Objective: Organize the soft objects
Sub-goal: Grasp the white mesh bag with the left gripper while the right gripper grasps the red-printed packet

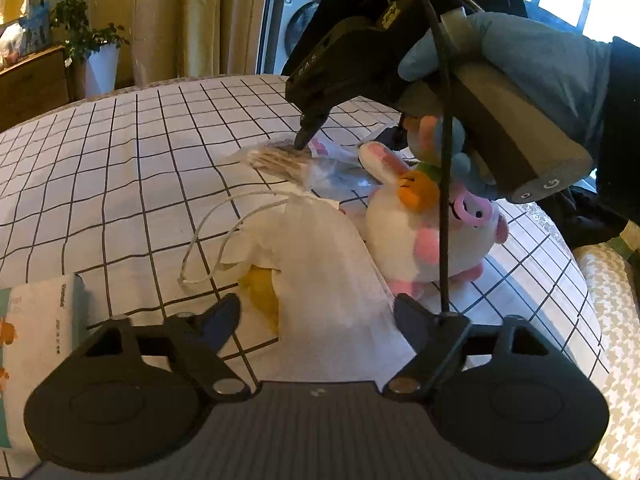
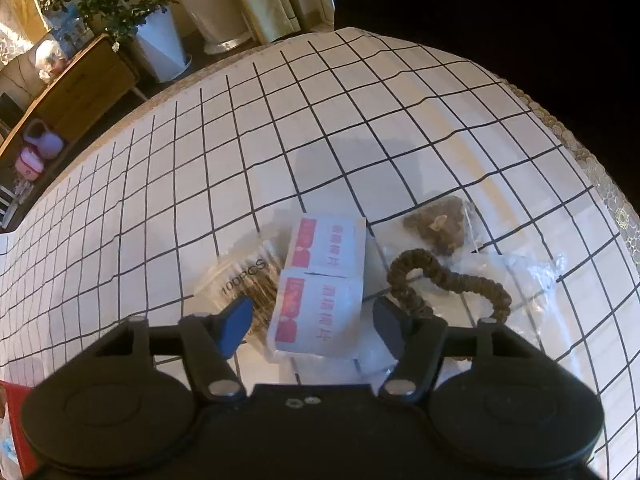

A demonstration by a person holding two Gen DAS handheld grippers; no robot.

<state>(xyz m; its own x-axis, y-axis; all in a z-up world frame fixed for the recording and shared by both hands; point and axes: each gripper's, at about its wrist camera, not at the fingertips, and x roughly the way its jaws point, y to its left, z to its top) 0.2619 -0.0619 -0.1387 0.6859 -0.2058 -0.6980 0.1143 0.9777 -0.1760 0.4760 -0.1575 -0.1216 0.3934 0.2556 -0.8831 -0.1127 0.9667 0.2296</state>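
Note:
My left gripper (image 1: 316, 316) stands open over a white drawstring bag (image 1: 324, 272), which lies between its fingers with something yellow (image 1: 262, 296) showing at the bag's mouth. A white and pink plush toy (image 1: 416, 236) with an orange patch lies right of the bag. Further back, a gloved hand (image 1: 528, 52) points my right gripper (image 1: 304, 142) down onto a clear packet of cotton swabs (image 1: 280, 160). In the right wrist view, my right gripper (image 2: 312, 322) is open astride two white sachets with red print (image 2: 320, 280), and its pads stand clear of them. The swab packet (image 2: 248, 276) lies just left of the sachets.
Everything lies on a white sheet with a black grid (image 2: 280, 140). A brown scrunchie (image 2: 448, 280), a clear plastic bag (image 2: 520, 272) and a small bag of brown bits (image 2: 436, 228) lie right of the sachets. A tissue pack (image 1: 36, 340) is near left. Potted plants and a wooden cabinet (image 2: 84, 84) stand beyond the edge.

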